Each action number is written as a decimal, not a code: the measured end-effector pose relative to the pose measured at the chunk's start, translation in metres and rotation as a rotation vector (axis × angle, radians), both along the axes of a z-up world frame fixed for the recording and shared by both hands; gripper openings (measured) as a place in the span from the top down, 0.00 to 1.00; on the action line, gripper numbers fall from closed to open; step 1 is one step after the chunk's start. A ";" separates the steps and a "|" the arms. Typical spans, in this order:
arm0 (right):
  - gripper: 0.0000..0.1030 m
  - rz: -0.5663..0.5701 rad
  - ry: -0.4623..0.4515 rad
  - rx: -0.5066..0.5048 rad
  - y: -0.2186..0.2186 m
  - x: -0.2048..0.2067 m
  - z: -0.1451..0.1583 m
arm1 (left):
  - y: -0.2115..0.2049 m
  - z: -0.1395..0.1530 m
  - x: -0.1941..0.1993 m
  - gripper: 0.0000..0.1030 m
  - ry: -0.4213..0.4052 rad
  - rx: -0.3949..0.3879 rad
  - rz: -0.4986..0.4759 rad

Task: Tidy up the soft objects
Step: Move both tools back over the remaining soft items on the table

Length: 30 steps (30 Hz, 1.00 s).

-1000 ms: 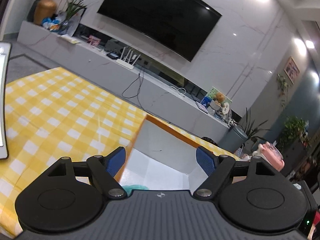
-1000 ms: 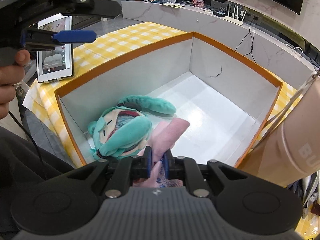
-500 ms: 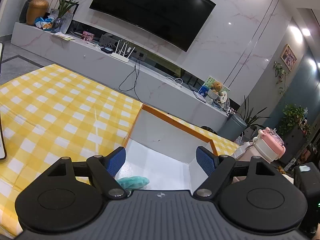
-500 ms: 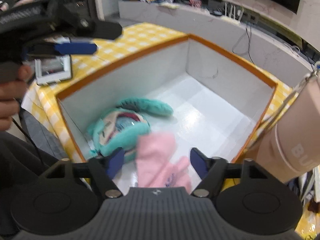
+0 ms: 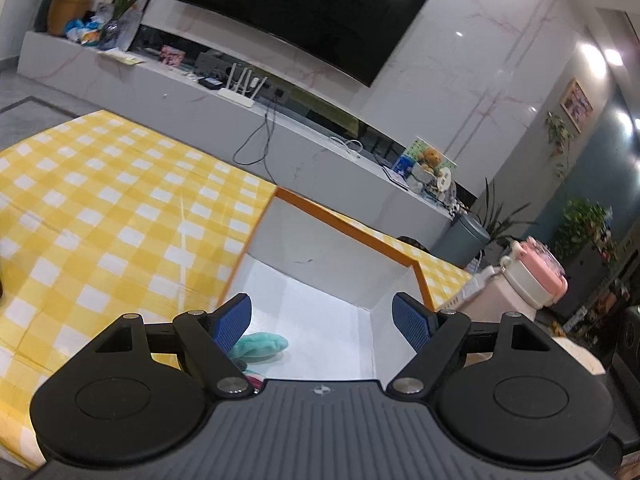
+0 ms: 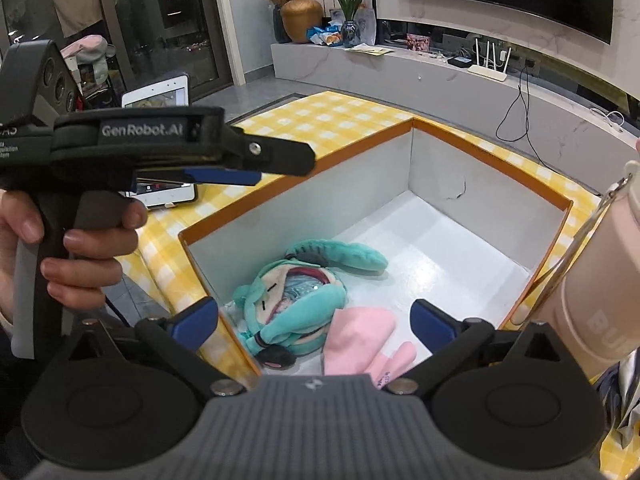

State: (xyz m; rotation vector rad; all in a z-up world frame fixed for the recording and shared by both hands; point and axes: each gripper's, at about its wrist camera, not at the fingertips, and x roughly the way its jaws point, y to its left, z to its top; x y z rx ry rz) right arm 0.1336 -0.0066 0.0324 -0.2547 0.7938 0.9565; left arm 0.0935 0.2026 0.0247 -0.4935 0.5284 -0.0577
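- Your right gripper (image 6: pixel 314 322) has just been opening and now its jaws are spread wide over the box (image 6: pixel 492 160), gripping nothing.
- The pink soft toy (image 6: pixel 356 340) lies loose on the white box floor below, touching the teal plush doll (image 6: pixel 296 304).
- Your left gripper (image 5: pixel 322 320) is released too, hanging empty near the box's edge.
- A pink bottle (image 6: pixel 600 292) stands just beside the box.

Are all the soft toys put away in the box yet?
Two are in the box: the teal plush and the pink cloth, just let go as the right gripper opened. Both grippers are empty. No other soft things show on the table, so it may be nearly finished.
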 end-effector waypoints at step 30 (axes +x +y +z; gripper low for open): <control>0.03 -0.541 -0.175 0.001 -0.217 0.012 0.025 | -0.177 0.003 -0.009 0.09 -0.081 0.164 -0.329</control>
